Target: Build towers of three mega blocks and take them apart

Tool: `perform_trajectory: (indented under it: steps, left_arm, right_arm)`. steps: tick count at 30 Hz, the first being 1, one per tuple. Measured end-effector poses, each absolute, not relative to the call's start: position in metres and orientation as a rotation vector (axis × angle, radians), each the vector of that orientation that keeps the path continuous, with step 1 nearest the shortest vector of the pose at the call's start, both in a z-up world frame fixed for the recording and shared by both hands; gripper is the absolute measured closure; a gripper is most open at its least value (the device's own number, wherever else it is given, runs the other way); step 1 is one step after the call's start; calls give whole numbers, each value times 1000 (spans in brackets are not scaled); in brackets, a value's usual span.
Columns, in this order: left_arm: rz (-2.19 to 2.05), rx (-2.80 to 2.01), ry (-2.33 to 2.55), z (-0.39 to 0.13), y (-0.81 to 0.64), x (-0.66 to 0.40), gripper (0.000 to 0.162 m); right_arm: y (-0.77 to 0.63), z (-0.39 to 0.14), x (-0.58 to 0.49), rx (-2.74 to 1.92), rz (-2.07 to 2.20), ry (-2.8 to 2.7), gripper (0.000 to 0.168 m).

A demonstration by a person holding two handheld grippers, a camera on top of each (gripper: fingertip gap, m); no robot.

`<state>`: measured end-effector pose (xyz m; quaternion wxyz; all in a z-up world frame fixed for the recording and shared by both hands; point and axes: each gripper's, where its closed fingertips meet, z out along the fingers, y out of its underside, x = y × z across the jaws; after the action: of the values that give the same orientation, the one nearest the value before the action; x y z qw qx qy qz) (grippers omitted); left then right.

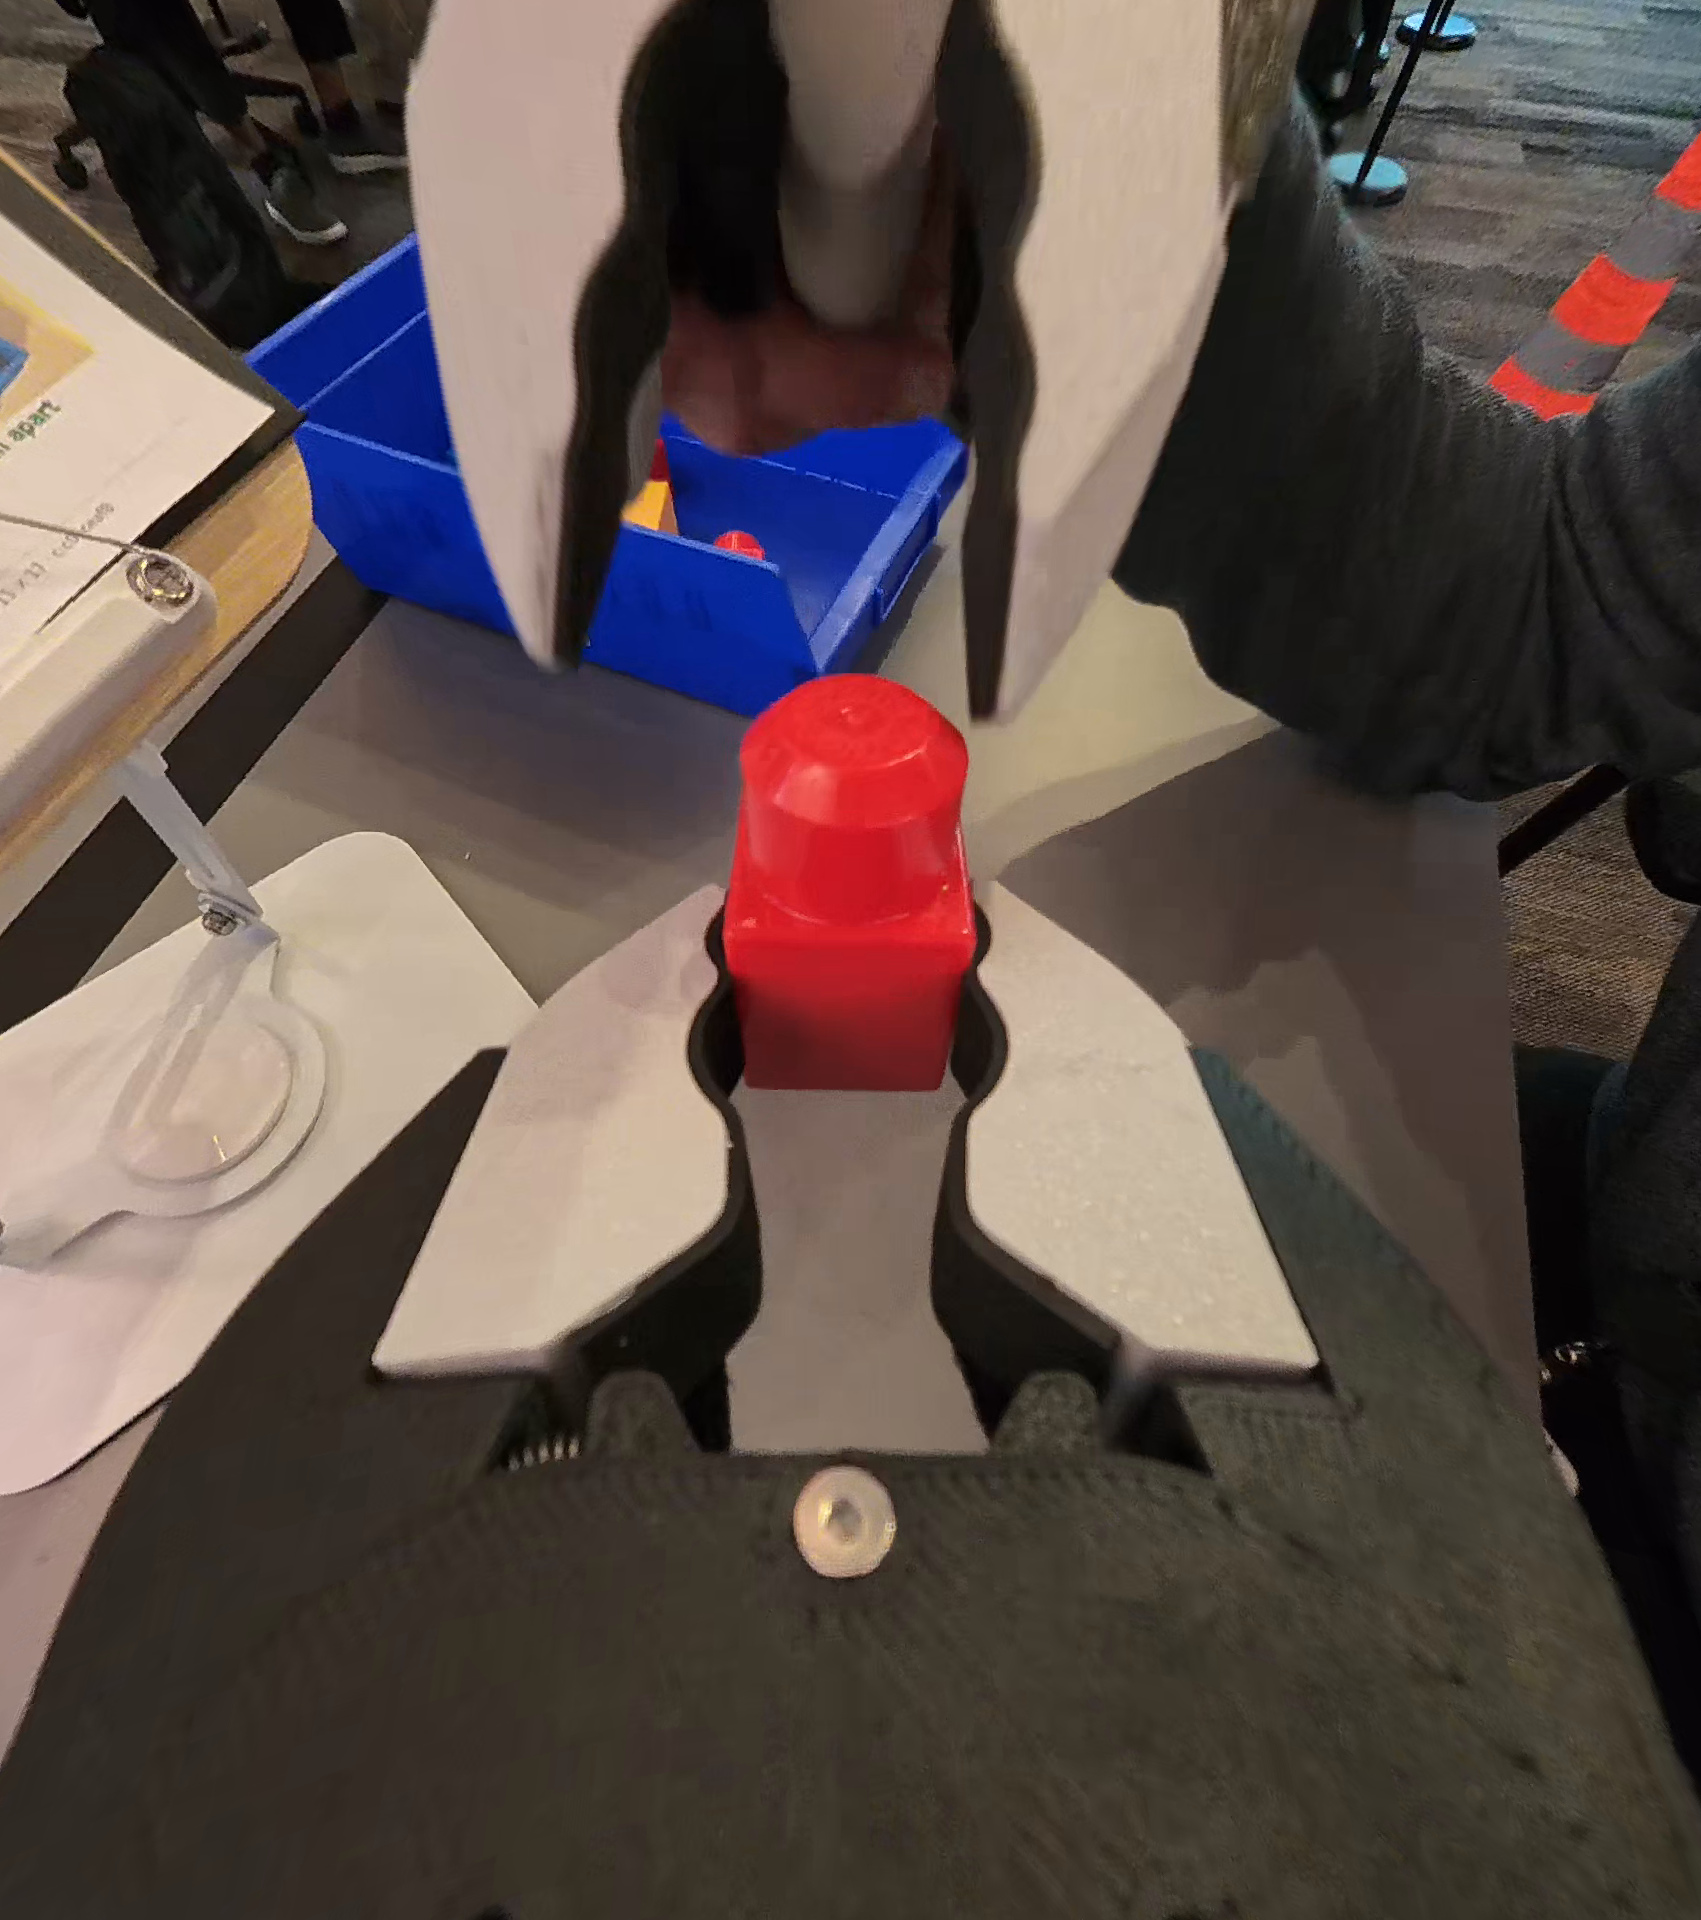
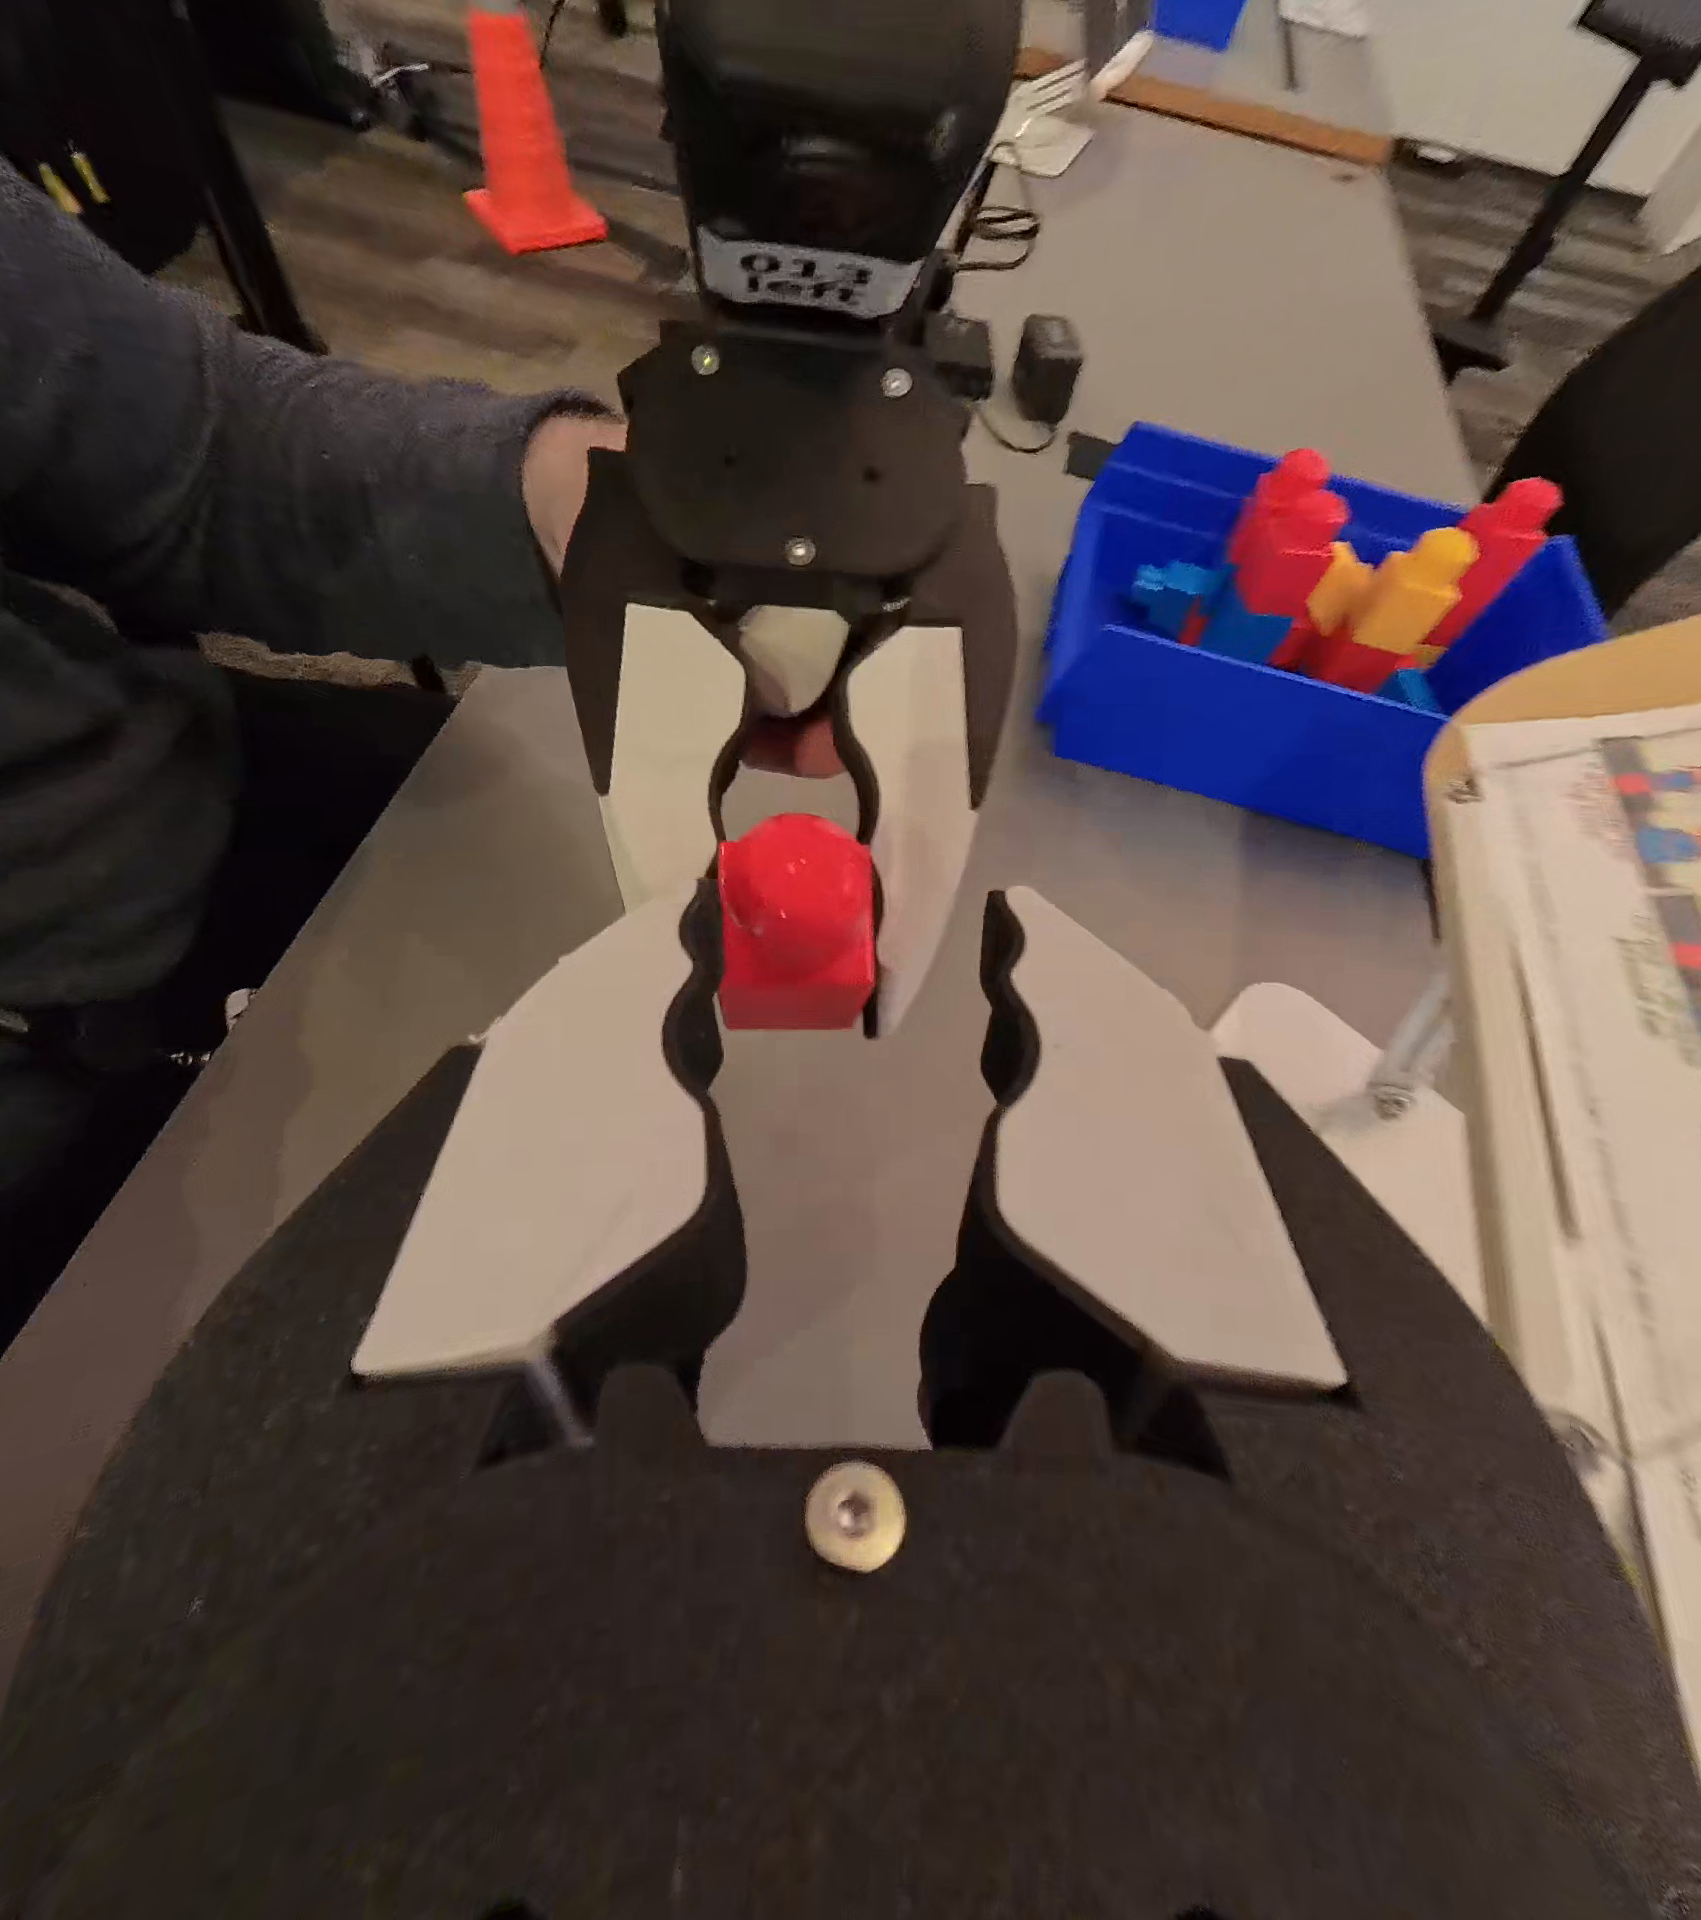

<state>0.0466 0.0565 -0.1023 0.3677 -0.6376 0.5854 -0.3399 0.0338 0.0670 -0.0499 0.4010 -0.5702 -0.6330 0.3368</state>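
My left gripper (image 1: 846,997) pinches a single red block (image 1: 846,914) by its square base, stud up, so the stud stays free for a second block to press on. The block hangs over the grey table (image 1: 513,748), near the middle, and I cannot tell whether it touches the top.

My right gripper (image 2: 851,977) faces the left one with its jaws spread and nothing between them; its left finger (image 2: 617,1039) sits just beside the block, not on it. I judge it is free to fetch the next piece.

The blue bin (image 2: 1241,727) sits toward the table's far edge and holds the other blocks (image 2: 1345,592), red, yellow and blue, several already joined in stacks, so the supply is within easy reach.

Writing: a white label on the left gripper's body carries printed characters, and instruction sheets (image 2: 1656,935) on a wooden board at the table's side carry coloured pictures and text. I leave their wording out. No brand shows on the blocks.
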Motion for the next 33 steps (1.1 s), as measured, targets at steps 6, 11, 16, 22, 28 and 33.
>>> perform_trajectory:
  steps: [6,11,16,22,28,33]
  left_arm:
    - [-881,-1613,1485,-97,56,46,125]
    - [-910,-1605,1480,-97,55,46,125]
    - [-960,-1572,1410,-85,59,45,124]
    - [-951,-1574,1327,-79,69,34,115]
    - [-931,-1583,1232,-74,83,20,136]
    - [-899,-1611,1213,-81,88,16,162]
  right_arm:
    - [56,-65,14,-1442,933,-1672,132]
    - [54,-66,12,-1431,936,-1689,137]
    - [57,-52,12,-1414,982,-1606,137]
    - [81,-25,47,-1420,942,-1426,136]
    - [136,-12,149,-1588,696,-1108,137]
    - [183,-54,250,-1895,403,-833,136]
